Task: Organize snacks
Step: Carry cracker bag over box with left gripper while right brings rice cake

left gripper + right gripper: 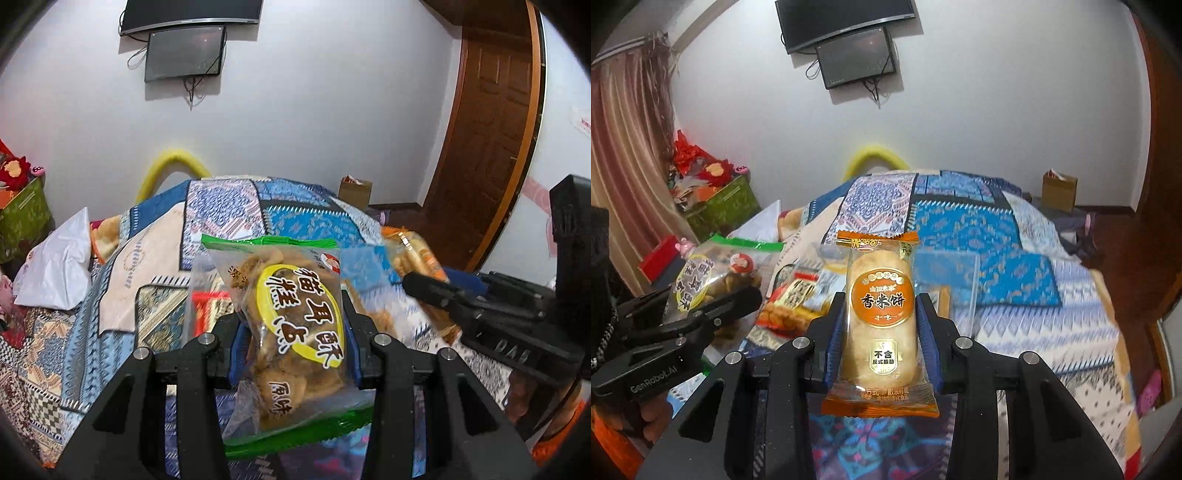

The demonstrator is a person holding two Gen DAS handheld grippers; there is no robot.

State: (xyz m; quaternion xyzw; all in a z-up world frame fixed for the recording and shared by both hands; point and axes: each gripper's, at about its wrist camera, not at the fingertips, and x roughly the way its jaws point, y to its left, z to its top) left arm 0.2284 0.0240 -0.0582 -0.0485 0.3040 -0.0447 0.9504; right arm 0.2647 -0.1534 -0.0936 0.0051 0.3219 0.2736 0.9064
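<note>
The left gripper (pixel 295 332) is clamped on a clear, green-edged bag of fried pastry twists (pixel 291 325), its blue pads pressing both sides of the pack, which stands roughly upright between the fingers and above the bed (pixel 229 210). The right gripper (pixel 882 336) is closed tight on an orange-wrapped rice cracker pack (pixel 879 325), held upright in the same way. In the right wrist view the left gripper shows at the left with its bag, raised over the patchwork bedspread. Below and between the two grippers, a red-and-orange snack bag (pixel 792 299) lies on the bed, beside a clear plastic box (pixel 945 284). A white plastic bag (pixel 59 266) lies near the bed's left side.
</note>
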